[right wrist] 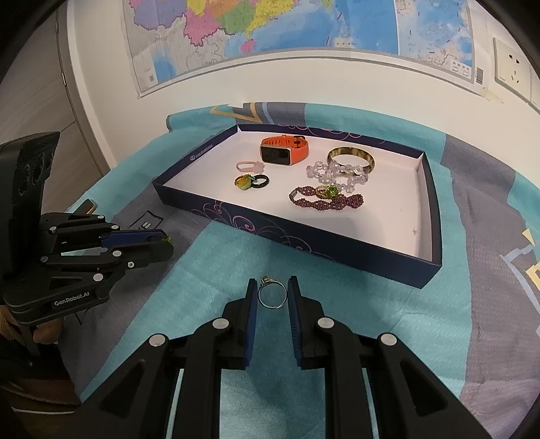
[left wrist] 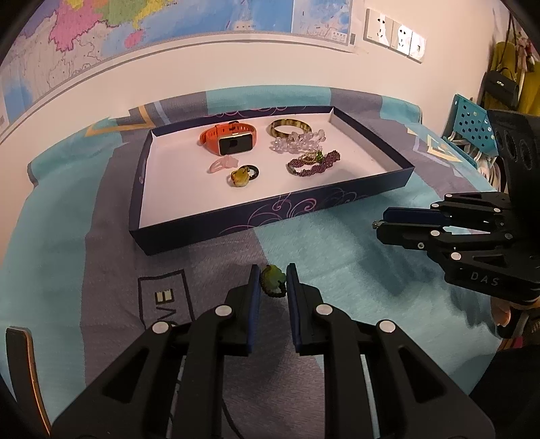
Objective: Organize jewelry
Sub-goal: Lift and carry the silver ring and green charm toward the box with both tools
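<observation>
A shallow dark blue box [left wrist: 270, 216] with a white floor lies on the cloth; it also shows in the right wrist view [right wrist: 337, 246]. In it lie an orange smartwatch [left wrist: 229, 136], a gold bangle [left wrist: 290, 127], a clear bead bracelet [left wrist: 297, 141], a purple bead bracelet [left wrist: 314, 163] and small rings [left wrist: 241, 175]. My left gripper [left wrist: 272, 283] is shut on a green stone ring [left wrist: 273, 285] in front of the box. My right gripper [right wrist: 272, 295] is shut on a silver ring [right wrist: 270, 296] above the cloth, in front of the box.
A teal and grey cloth [right wrist: 209, 277] covers the table. A map [right wrist: 270, 30] and wall sockets [left wrist: 395, 37] are on the wall behind. A blue perforated rack [left wrist: 472, 125] stands at the right.
</observation>
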`<action>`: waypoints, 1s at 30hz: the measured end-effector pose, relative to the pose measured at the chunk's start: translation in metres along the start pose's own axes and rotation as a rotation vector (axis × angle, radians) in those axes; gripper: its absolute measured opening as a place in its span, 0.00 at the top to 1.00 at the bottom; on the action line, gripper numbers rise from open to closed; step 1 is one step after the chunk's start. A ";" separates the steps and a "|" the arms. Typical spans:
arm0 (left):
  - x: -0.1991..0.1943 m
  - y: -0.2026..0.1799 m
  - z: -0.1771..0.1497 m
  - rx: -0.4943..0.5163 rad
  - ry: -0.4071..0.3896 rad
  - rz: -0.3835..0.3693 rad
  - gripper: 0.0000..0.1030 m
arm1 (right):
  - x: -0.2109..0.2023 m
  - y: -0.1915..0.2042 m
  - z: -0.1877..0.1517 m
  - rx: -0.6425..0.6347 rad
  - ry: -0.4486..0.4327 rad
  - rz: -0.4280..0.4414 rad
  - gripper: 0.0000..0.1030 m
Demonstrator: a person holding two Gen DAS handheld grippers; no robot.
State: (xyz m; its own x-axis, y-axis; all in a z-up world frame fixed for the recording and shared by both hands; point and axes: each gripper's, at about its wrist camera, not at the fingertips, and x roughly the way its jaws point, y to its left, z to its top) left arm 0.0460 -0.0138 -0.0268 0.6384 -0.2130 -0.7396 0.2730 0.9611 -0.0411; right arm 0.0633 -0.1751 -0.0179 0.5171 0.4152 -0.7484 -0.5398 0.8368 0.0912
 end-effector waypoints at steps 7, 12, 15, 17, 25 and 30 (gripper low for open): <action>-0.007 -0.002 0.003 -0.002 -0.020 -0.006 0.85 | -0.004 0.000 0.003 0.000 -0.014 0.003 0.84; -0.010 -0.002 0.005 -0.005 -0.034 -0.011 0.85 | -0.006 -0.001 0.006 0.000 -0.025 0.003 0.84; -0.012 -0.002 0.008 -0.006 -0.042 -0.010 0.85 | -0.007 -0.002 0.007 0.001 -0.030 0.007 0.84; -0.013 -0.003 0.009 -0.006 -0.049 -0.010 0.85 | -0.008 -0.002 0.008 0.000 -0.034 0.007 0.84; -0.018 -0.004 0.015 -0.004 -0.070 -0.010 0.85 | -0.011 -0.002 0.013 -0.005 -0.050 0.003 0.84; -0.020 -0.003 0.018 -0.006 -0.083 -0.008 0.85 | -0.013 -0.004 0.016 -0.007 -0.059 0.002 0.84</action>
State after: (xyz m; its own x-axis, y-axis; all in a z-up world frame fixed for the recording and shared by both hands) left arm 0.0453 -0.0158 0.0004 0.6933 -0.2345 -0.6814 0.2743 0.9603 -0.0514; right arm 0.0690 -0.1782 0.0022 0.5543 0.4369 -0.7084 -0.5451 0.8338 0.0877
